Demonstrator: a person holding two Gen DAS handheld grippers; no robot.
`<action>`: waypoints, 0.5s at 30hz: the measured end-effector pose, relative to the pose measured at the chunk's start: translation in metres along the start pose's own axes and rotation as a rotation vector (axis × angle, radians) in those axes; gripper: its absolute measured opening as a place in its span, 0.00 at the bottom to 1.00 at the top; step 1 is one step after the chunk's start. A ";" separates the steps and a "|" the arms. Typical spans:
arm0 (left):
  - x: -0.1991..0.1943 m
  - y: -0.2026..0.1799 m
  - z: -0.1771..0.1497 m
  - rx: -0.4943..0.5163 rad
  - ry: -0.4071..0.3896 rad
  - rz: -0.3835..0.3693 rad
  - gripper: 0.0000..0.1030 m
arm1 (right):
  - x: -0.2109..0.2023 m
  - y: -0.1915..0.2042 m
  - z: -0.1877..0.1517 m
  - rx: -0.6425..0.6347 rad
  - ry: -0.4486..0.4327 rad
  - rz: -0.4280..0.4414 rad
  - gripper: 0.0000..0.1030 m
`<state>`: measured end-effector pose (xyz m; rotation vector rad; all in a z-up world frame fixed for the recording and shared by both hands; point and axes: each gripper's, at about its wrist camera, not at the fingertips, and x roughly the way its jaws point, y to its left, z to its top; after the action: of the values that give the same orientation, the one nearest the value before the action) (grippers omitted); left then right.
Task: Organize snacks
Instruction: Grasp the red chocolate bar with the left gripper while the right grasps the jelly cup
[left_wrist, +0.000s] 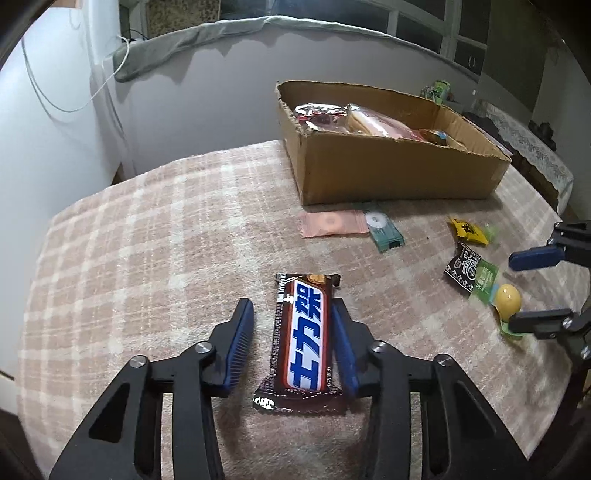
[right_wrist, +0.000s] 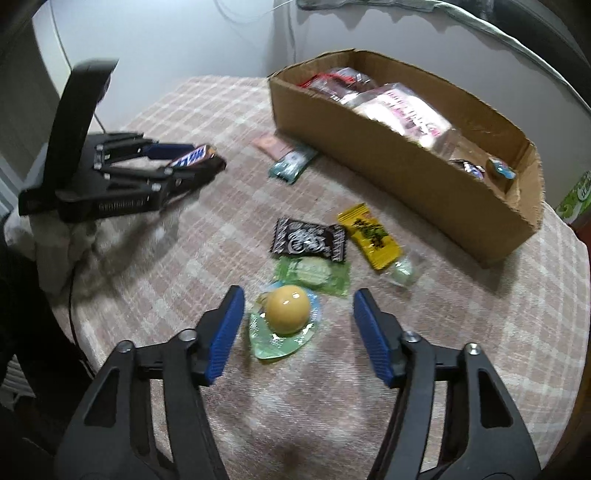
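A brown Snickers bar (left_wrist: 303, 338) lies between the fingers of my left gripper (left_wrist: 293, 314). The jaws are open; the right finger touches the bar, the left finger stands apart. In the right wrist view the bar (right_wrist: 195, 160) looks lifted off the table in the left gripper (right_wrist: 184, 166). My right gripper (right_wrist: 297, 306) is open around a yellow ball-shaped snack (right_wrist: 288, 304) on a green wrapper, not touching it; it also shows in the left wrist view (left_wrist: 508, 297). A cardboard box (left_wrist: 388, 173) with several snacks stands at the back.
Loose on the plaid tablecloth (right_wrist: 461, 332): a black packet (right_wrist: 310, 240), a yellow packet (right_wrist: 371, 236), a green packet (right_wrist: 314, 275), a teal bar (right_wrist: 293, 164), a pink sachet (left_wrist: 332, 223). A green carton (right_wrist: 576, 197) stands beside the box's right end.
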<state>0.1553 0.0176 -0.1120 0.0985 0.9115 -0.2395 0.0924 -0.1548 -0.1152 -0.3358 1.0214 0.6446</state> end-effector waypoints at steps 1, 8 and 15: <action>0.000 -0.001 0.000 0.002 0.000 -0.001 0.35 | 0.003 0.002 0.000 -0.006 0.005 -0.003 0.60; -0.001 -0.003 0.000 0.011 -0.004 0.002 0.27 | 0.014 0.004 0.002 -0.010 0.031 -0.021 0.52; -0.001 -0.005 0.002 0.013 -0.007 0.008 0.26 | 0.016 0.003 0.004 -0.025 0.028 -0.034 0.43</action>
<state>0.1555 0.0125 -0.1101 0.1133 0.9021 -0.2387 0.0991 -0.1445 -0.1268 -0.3836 1.0330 0.6242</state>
